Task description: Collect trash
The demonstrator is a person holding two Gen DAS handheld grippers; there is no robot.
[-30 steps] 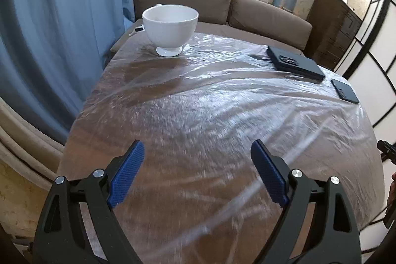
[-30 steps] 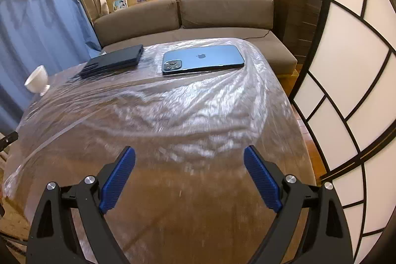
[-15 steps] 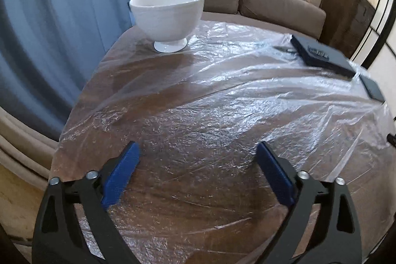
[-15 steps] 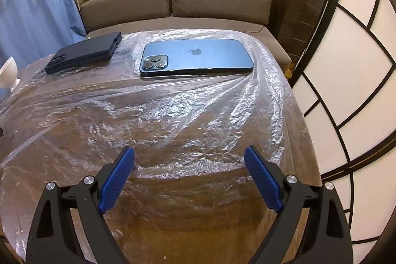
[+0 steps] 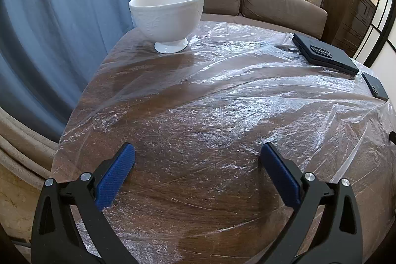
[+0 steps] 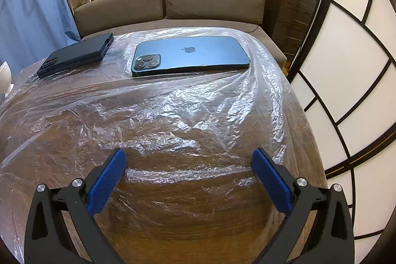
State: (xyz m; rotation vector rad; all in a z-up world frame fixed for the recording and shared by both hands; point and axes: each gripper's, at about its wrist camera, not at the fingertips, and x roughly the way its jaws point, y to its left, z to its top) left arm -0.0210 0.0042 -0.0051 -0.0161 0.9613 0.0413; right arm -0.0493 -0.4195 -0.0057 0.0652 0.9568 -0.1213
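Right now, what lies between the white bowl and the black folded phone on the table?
Only wrinkled clear plastic sheet over the table; nothing else between the white bowl and black folded phone, in the left wrist view.
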